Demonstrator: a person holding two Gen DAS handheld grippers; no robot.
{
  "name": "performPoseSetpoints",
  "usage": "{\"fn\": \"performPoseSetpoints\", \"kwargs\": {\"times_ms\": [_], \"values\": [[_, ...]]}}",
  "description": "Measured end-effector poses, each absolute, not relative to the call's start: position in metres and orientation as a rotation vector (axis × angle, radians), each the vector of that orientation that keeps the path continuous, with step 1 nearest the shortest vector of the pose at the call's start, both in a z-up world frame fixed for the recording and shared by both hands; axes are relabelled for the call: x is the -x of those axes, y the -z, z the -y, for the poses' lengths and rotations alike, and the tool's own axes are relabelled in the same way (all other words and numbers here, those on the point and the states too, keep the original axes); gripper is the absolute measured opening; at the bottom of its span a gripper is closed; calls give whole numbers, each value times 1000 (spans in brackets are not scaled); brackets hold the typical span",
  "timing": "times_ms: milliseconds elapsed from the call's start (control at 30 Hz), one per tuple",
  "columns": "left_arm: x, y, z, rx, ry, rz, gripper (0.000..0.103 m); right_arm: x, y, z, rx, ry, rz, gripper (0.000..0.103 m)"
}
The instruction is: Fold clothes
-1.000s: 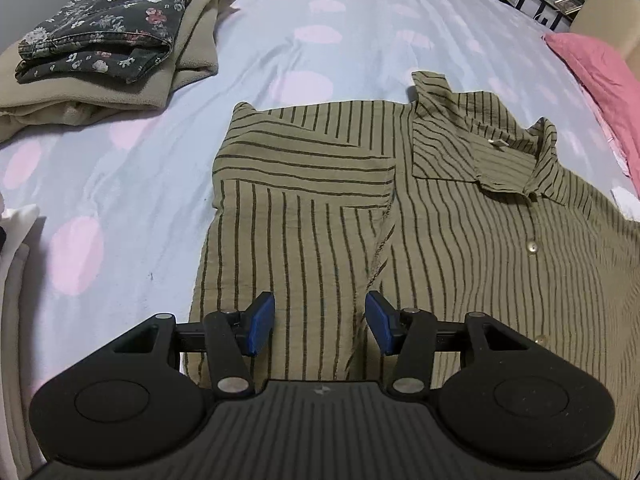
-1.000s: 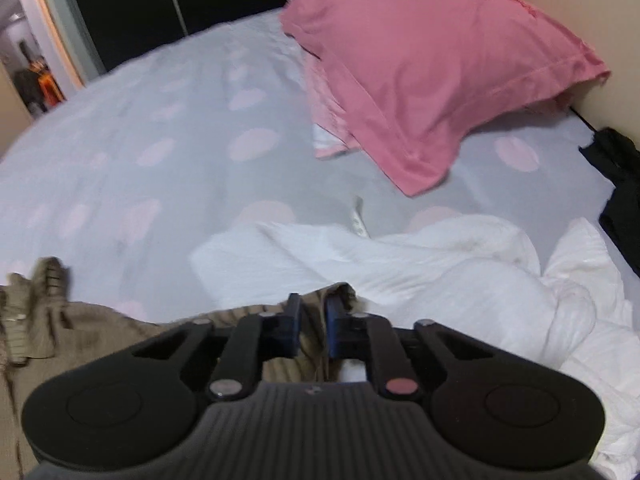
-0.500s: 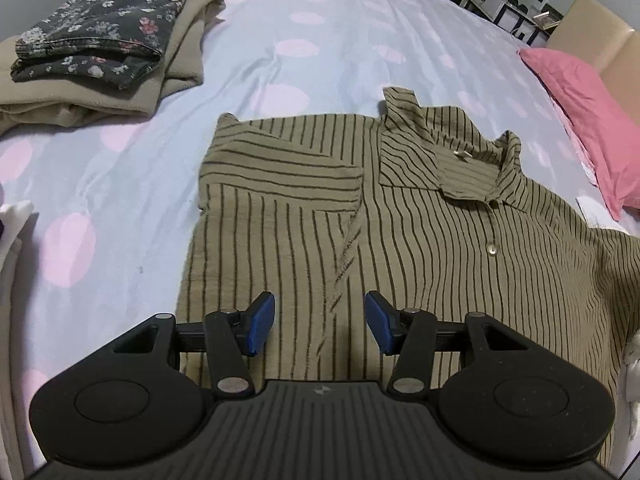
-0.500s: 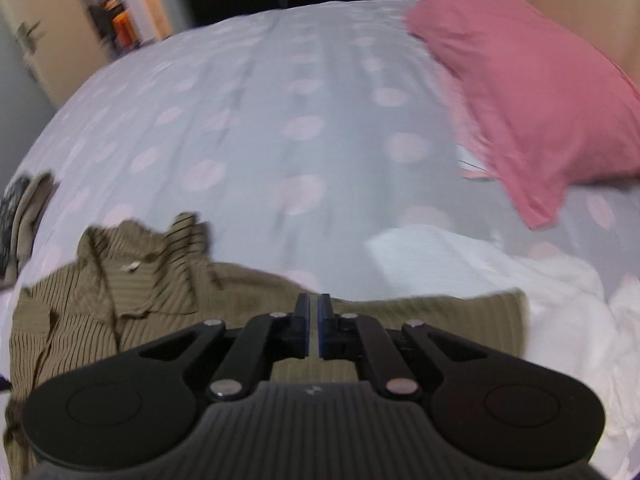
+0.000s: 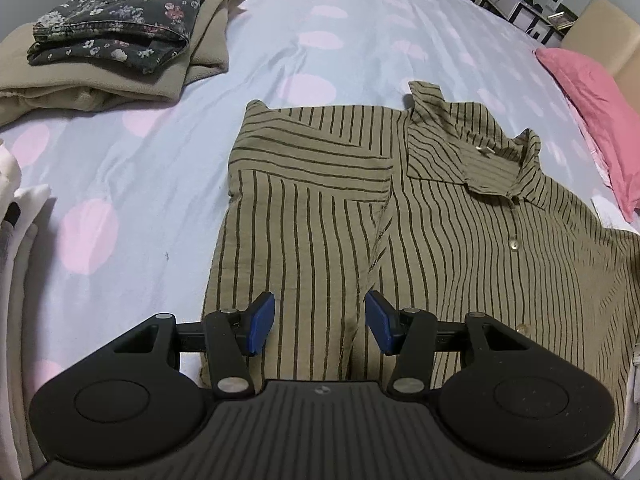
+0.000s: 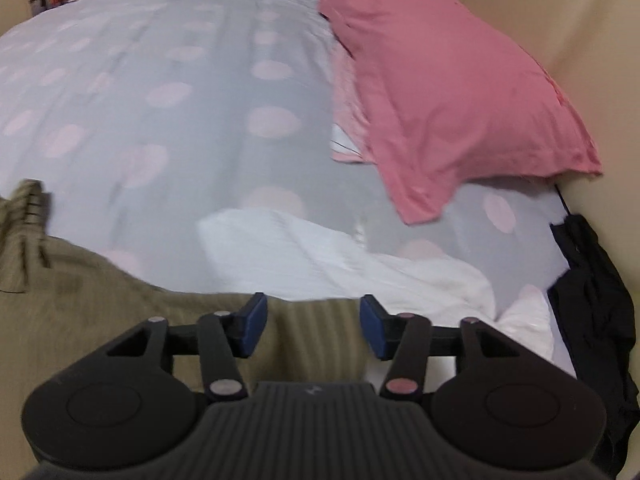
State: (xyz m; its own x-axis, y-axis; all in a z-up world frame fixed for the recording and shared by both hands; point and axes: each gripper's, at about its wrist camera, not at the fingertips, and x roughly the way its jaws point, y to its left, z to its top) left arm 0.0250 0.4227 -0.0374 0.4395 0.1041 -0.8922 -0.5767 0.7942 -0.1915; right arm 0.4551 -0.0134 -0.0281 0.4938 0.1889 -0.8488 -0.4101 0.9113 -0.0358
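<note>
An olive shirt with dark stripes lies button side up on the bed, collar toward the far right, its left side folded in over the front. My left gripper hovers open over the shirt's near hem, nothing between its blue pads. In the right wrist view the same olive shirt fills the lower left, blurred. My right gripper stands open above the shirt's edge, with no cloth held between its fingers.
A folded stack, dark floral cloth on beige cloth, sits far left. White folded cloth lies at the left edge. A pink pillow, a white garment and black cloth lie right of the shirt.
My right gripper was shut on the shirt's edge and has opened, letting the cloth go; its view swung back toward the pillow. The left gripper stayed open over the hem.
</note>
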Motion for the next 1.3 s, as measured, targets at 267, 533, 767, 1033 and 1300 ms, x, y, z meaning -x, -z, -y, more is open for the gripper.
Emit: {"fn": "performPoseSetpoints", "kwargs": {"times_ms": [267, 533, 767, 1033, 1300], "values": [[-40, 48, -417, 513, -442, -1067, 48, -483, 55, 65, 191, -268, -1014, 17], [-43, 44, -405, 483, -411, -1066, 48, -448, 18, 16, 201, -449, -1006, 3], [-36, 31, -405, 480, -411, -1032, 48, -422, 20, -59, 227, -552, -1033, 3], [-29, 28, -411, 478, -421, -1033, 48, -418, 76, -107, 263, -521, -1093, 13], [-30, 25, -406, 475, -402, -1030, 48, -402, 55, -66, 234, -560, -1070, 38]]}}
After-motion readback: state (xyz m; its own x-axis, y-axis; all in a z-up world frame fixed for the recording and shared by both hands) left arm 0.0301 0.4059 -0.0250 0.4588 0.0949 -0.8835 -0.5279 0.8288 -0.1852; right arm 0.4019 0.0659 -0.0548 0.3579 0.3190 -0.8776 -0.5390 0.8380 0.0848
